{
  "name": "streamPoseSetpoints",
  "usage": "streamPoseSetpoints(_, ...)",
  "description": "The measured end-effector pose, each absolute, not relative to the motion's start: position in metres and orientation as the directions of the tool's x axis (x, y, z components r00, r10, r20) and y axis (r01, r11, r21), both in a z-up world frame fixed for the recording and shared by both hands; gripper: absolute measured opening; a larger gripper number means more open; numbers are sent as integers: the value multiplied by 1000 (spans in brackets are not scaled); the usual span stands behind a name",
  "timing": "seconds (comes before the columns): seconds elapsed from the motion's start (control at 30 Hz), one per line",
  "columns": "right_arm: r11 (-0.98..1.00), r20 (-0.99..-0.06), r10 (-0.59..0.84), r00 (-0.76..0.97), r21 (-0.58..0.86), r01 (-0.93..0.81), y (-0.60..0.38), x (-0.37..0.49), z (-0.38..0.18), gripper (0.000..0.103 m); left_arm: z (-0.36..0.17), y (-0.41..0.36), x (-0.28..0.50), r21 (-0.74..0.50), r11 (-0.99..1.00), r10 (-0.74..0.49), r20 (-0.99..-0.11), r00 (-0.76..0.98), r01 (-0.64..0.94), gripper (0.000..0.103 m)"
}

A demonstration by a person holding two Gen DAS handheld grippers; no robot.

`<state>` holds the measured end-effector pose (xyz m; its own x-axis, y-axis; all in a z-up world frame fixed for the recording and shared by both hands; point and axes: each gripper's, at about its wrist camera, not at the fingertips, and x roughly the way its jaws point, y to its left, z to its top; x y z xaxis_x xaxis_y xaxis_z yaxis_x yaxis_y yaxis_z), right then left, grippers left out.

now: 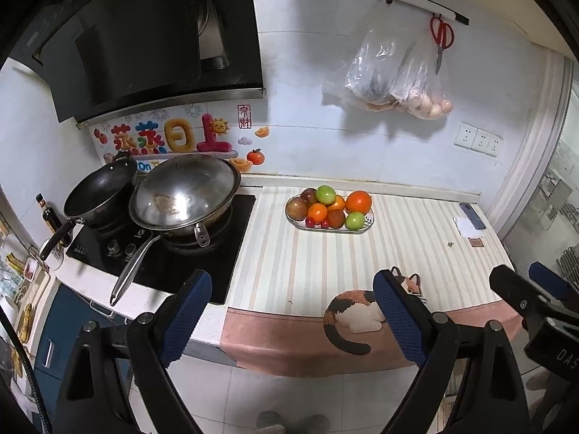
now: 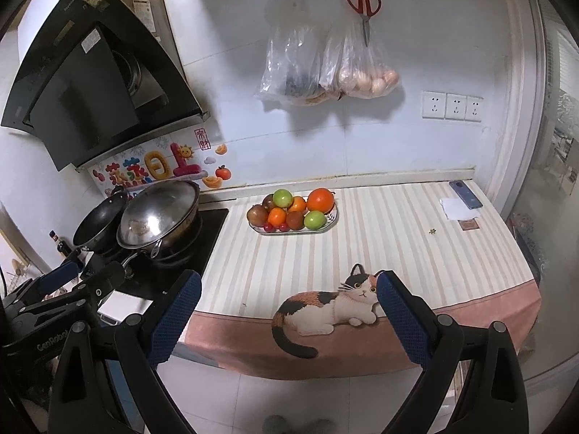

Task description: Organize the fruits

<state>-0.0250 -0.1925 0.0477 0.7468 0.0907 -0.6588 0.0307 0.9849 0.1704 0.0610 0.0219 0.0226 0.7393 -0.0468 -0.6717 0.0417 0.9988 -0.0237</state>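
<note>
We hold the left hand-held gripper (image 1: 293, 311) and the right hand-held gripper (image 2: 289, 307) spread wide and empty, well short of the bench (image 2: 398, 238). The fruits (image 2: 293, 209) sit piled on an oval plate (image 2: 331, 221) near the back wall, beside the stove (image 2: 213, 224).

At your frame's upper left hangs a black range hood (image 2: 87, 83); 3 sockets (image 2: 452, 105) sit right on the white wall (image 2: 289, 137), white floor tiles (image 2: 289, 398) below.
</note>
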Motion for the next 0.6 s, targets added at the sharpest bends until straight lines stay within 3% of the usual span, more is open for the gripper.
streamPoseSetpoints(0.07,987,-662,86,745,159,28,-190,-18,45,99,21,22,68,-20,999,-41,-669,742,36,102)
streamPoseSetpoints(0.33,993,-663,62,746,116,20,-185,32,33,102,10,21,109,23,1000,3,-666,746,17,103)
streamPoseSetpoints(0.6,994,-698,27,716,93,53,-184,89,12,102,-13,21,157,45,999,24,-719,695,11,103)
